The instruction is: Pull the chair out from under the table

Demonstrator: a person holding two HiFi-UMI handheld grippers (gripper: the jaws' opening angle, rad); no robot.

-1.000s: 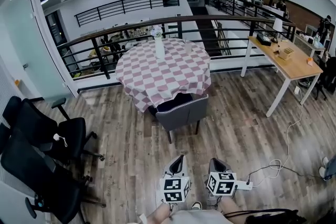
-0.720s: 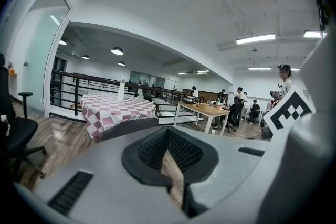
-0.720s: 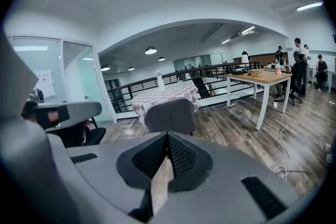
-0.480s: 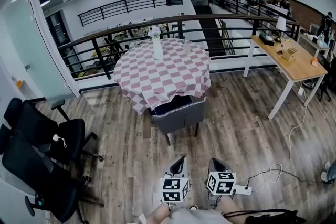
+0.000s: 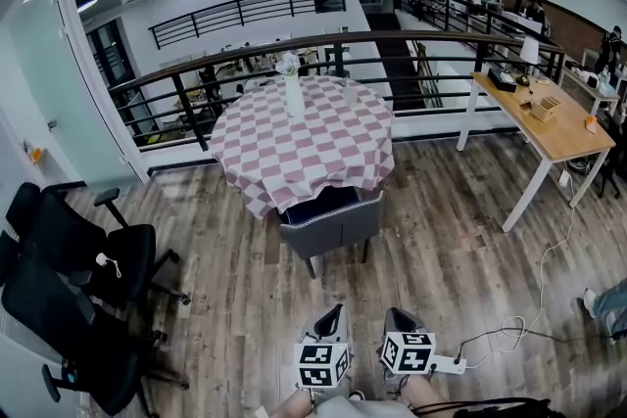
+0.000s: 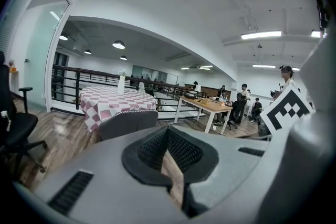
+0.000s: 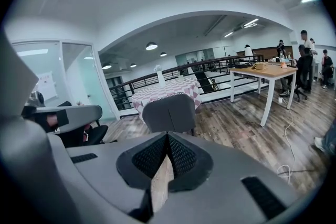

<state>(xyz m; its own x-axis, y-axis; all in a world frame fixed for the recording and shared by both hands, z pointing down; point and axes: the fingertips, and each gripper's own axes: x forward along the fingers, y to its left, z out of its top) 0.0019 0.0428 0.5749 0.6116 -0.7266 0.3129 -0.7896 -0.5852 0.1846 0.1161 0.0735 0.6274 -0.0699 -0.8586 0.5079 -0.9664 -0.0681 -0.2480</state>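
Chair tucked under the far round worktop

The grey chair sits against the checked-cloth worktop; left gripper and right gripper, jaws together and empty, hang near, well apart from it.

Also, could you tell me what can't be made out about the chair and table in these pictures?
- Seat front of the grey chair: head view, under the checked tablecloth.
- Table legs: every view, behind cloth and chair.
- Items on the wooden desk: every view, too small to name.
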